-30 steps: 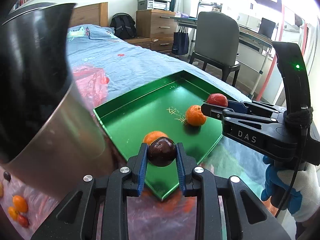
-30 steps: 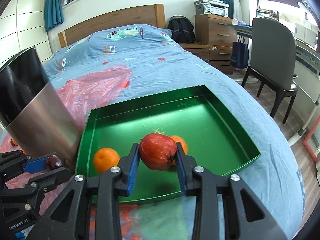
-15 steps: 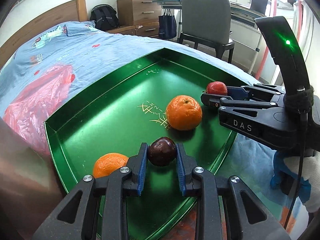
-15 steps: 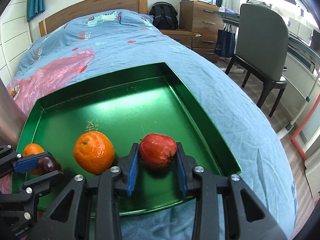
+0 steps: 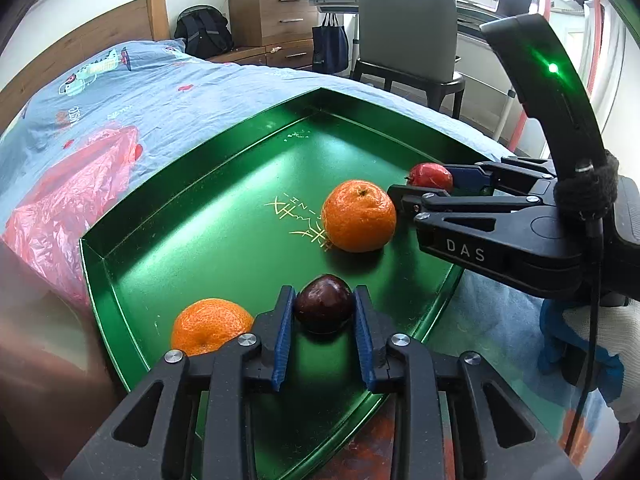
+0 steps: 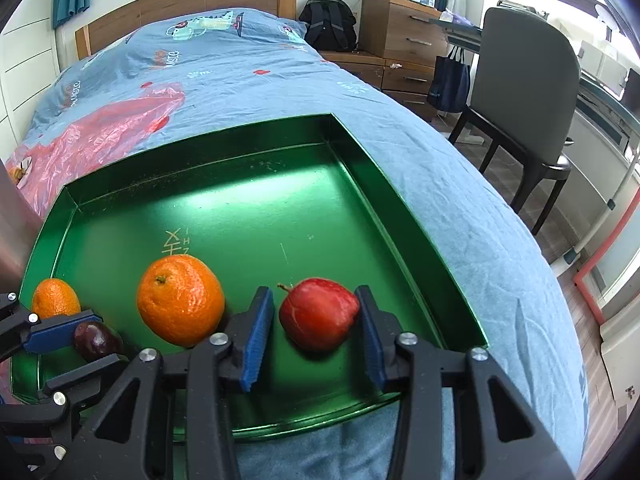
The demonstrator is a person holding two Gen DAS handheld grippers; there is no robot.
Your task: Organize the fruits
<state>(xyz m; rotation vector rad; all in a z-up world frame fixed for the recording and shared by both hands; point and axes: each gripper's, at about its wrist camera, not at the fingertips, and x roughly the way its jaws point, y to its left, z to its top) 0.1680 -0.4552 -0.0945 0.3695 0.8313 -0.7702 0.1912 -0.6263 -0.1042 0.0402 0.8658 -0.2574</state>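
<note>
A green metal tray (image 5: 208, 184) (image 6: 400, 200) lies on the blue bed. In it are a large orange (image 5: 358, 216) (image 6: 180, 304) and a smaller orange (image 5: 210, 326) (image 6: 54, 298). My left gripper (image 5: 324, 312) is shut on a dark plum (image 5: 324, 308) (image 6: 96, 340), low over the tray's near corner. My right gripper (image 6: 316, 318) is open around a red apple (image 6: 318, 314) (image 5: 430, 176), which rests on the tray floor; a gap shows beside its left pad.
A red plastic bag (image 6: 100, 132) lies on the bed behind the tray. A metal bucket's wall (image 5: 36, 360) stands at the tray's left. A grey chair (image 6: 528, 92) and wooden drawers (image 6: 404, 32) stand past the bed's right edge.
Both grippers have moved forward and down over the tray. The right gripper has opened, and the red apple now rests on the tray floor. The left still grips the plum.
</note>
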